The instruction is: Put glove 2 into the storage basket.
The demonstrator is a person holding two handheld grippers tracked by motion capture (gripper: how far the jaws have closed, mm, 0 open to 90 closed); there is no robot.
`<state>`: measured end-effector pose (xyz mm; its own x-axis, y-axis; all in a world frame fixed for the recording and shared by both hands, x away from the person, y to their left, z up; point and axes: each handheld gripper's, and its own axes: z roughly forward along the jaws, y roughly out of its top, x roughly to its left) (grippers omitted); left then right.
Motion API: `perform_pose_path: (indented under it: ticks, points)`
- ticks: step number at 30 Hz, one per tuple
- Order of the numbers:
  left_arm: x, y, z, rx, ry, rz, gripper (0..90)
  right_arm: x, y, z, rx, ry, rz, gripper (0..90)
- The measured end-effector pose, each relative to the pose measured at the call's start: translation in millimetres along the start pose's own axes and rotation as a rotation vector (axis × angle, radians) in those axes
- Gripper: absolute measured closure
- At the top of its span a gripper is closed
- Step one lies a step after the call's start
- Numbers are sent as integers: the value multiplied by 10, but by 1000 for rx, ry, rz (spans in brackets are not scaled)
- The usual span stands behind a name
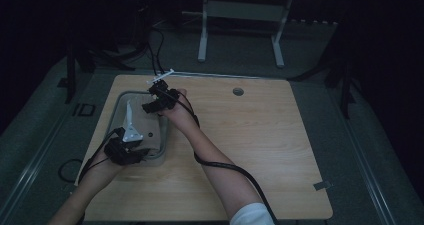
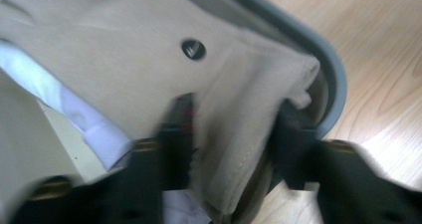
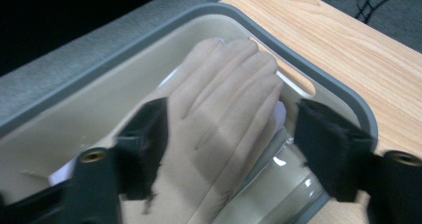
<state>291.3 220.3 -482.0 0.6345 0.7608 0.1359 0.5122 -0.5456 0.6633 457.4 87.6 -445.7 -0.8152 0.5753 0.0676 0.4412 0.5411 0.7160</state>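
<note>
A beige glove (image 2: 124,50) lies flat in a grey-rimmed shallow tray (image 1: 118,101) at the left of the wooden table. Its fingers (image 3: 219,89) point toward a tray corner. Its cuff, near a small dark logo (image 2: 193,49), lies by the tray rim (image 2: 333,74). Something white (image 2: 74,114) sticks out from under the glove. My left gripper (image 2: 234,119) is open, its jaws astride the cuff. My right gripper (image 3: 231,119) is open and hangs just over the glove's fingers, one jaw to each side. In the high view the left gripper (image 1: 135,147) is at the tray's near end and the right gripper (image 1: 152,105) at its far right side.
The tray rim (image 3: 278,30) sits close to the table's left edge, with grey carpet beyond. Bare table (image 1: 250,135) stretches to the right, with a round cable hole (image 1: 238,91). A white frame (image 1: 202,35) stands on the floor behind. Black cables trail from both grippers.
</note>
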Motion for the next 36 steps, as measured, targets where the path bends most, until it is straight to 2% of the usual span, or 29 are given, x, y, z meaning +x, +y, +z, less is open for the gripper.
perform_pose_path:
  ticks: [1, 3, 5, 9, 15, 18, 19, 22, 30, 36]
  points:
    - [-4, 11, -29, -12, 17, -9, 412, -1, -4, -24, 7, 19, -8, 230]
    - [8, 27, -93, -25, 14, -27, 281, 7, -16, -68, 3, 28, -27, 212]
    - [11, 43, -179, -59, 20, -43, 160, 11, -29, -101, -8, 43, -35, 172]
    - [-8, 78, -296, -125, 31, -80, 155, 9, -82, -174, -28, 71, -45, 164]
    - [-99, 115, -290, -190, 34, -91, 155, -7, -188, -227, -31, 70, -68, 161]
    - [-132, 131, -265, -190, 22, -83, 155, -13, -222, -253, -35, 65, -76, 161]
    - [-180, 148, -222, -186, 19, -67, 155, -17, -241, -271, -38, 62, -80, 161]
    - [-243, 182, -164, -183, -8, -59, 155, -50, -327, -359, -47, 58, -75, 161]
    - [-419, 286, -75, -208, -51, -43, 154, -190, -532, -556, -65, 42, -62, 161]
    - [-537, 354, 19, -195, -93, -23, 155, -298, -687, -651, -55, 27, -57, 162]
